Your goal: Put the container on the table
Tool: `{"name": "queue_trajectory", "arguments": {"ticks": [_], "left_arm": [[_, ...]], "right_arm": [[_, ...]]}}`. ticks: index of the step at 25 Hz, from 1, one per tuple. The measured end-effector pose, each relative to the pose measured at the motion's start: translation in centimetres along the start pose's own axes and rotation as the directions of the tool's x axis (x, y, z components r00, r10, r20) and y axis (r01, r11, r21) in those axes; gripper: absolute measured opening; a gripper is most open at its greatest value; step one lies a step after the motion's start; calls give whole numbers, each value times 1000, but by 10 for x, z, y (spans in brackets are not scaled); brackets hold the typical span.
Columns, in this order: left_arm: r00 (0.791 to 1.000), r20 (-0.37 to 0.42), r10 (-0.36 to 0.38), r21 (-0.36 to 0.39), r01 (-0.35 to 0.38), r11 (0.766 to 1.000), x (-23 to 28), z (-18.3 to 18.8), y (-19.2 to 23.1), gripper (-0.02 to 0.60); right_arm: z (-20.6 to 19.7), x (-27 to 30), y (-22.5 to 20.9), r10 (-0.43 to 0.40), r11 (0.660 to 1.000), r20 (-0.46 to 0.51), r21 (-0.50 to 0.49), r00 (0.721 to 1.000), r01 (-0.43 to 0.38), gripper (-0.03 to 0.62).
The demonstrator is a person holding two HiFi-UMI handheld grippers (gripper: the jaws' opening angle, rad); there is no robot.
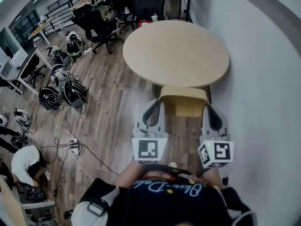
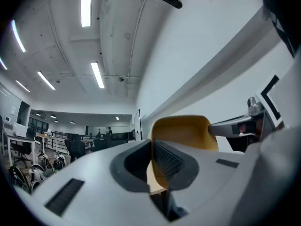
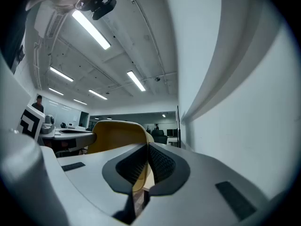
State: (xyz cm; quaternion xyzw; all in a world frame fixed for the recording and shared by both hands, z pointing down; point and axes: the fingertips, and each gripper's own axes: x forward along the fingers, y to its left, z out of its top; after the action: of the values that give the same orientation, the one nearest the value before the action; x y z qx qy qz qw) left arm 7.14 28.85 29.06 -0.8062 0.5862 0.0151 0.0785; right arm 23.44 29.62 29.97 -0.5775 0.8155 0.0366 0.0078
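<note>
A yellow, rounded-square container (image 1: 183, 101) hangs in the air just short of the near edge of the round beige table (image 1: 176, 51). My left gripper (image 1: 158, 106) is shut on its left rim and my right gripper (image 1: 209, 110) is shut on its right rim. In the left gripper view the container (image 2: 186, 131) fills the middle, its wall pinched between the jaws of the left gripper (image 2: 153, 161). The right gripper view shows the container (image 3: 115, 134) to the left, its edge clamped by the right gripper (image 3: 146, 163). The container's inside is hidden.
A white wall (image 1: 263, 79) runs along the right, close to the table. Black office chairs (image 1: 101, 25) stand behind the table. Several helmets (image 1: 63, 91) and cables (image 1: 70, 147) lie on the wooden floor at left. A person (image 1: 26, 161) crouches at the lower left.
</note>
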Motion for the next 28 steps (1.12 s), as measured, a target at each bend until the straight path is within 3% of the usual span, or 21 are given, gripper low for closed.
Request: {"name": "queue_trajectory", "arguments": {"ticks": [12,23,28], "left_arm": [[999,-36,24,15,-24,1000,10,-10,-16,18],[996,-92,-17,59,22,998,14,-17,-36,18],[996,-91,-8,43,12,999,19,-31,-28,18]], "right_arm": [[-6,8,-19,33,999,1,-4,999,-33,11],[-15,-5,-33,14,1000,-35,17,999,-14,11],[-26,1,-31,14,1000,-60,-3,998,-14,11]]}}
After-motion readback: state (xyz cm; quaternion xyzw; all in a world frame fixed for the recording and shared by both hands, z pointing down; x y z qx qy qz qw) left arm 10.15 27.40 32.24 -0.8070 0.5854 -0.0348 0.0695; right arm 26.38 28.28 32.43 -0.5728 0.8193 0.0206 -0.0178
